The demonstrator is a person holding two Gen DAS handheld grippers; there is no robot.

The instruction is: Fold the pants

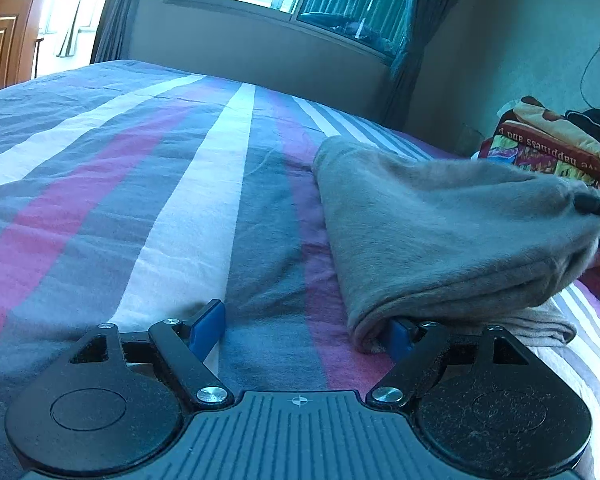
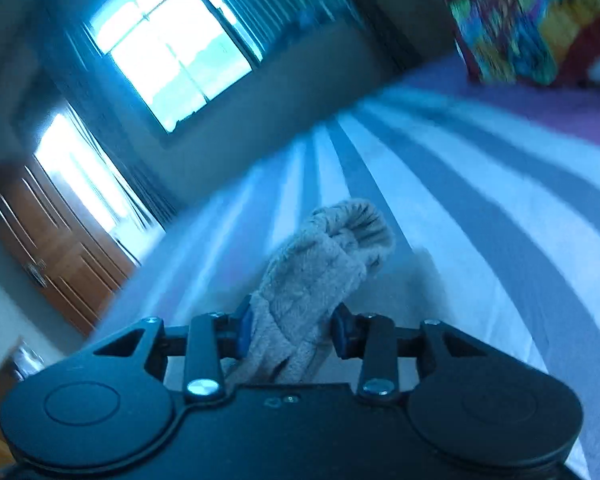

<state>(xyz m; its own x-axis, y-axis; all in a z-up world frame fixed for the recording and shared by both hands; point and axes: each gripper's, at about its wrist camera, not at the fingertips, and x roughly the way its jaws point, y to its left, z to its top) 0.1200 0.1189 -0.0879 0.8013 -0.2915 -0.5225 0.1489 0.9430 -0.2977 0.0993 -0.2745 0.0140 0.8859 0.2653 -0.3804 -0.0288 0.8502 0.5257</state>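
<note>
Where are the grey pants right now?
In the left wrist view the pants lie folded on the right of the striped bed, near the colourful blanket; the right gripper grips one end.

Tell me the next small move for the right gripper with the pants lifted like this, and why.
Probably carry the right gripper across and lay its bunched end of the grey pants down on the folded part. It is clamped on fabric raised off the striped bedspread, while the left gripper sits open at the fold's near edge.
</note>
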